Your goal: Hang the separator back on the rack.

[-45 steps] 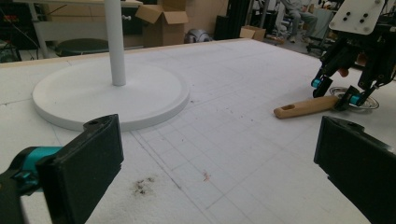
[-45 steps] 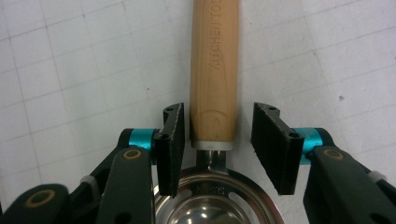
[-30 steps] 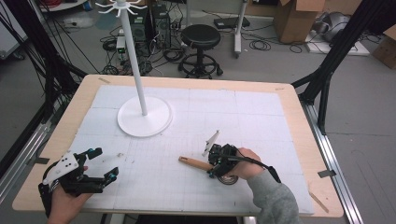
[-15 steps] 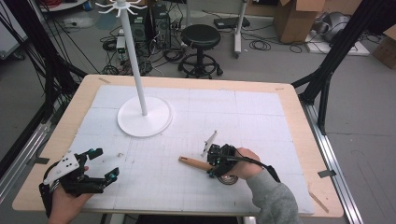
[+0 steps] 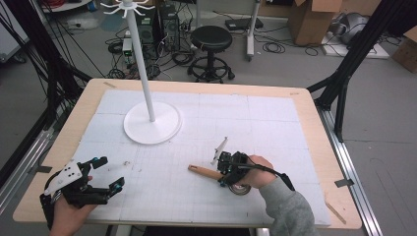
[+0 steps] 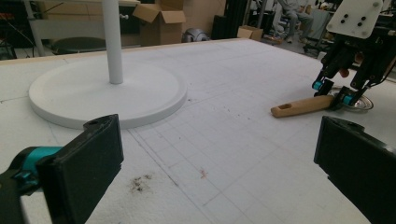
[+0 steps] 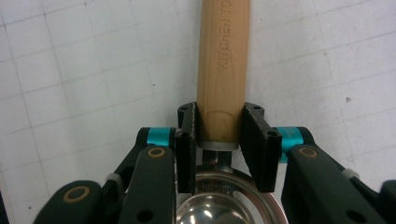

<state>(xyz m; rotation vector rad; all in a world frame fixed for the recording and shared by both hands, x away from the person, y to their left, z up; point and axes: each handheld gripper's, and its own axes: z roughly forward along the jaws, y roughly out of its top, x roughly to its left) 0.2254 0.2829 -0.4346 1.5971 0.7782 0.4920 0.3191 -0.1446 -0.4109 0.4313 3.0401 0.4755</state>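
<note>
While gripped, handle (image 7: 219, 70) fills right tool (image 7: 218, 128).

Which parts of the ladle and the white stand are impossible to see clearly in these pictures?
- Ladle: in the right gripper view the handle's far end is cut by the top edge; the right tool covers most of the bowl.
- Ladle bowl, high view: hidden under the hand.
- White stand: the left gripper view cuts off its pole.

Left gripper (image 5: 101, 173) gapes wide; right gripper (image 7: 218, 134) jaws have just been closing.
</note>
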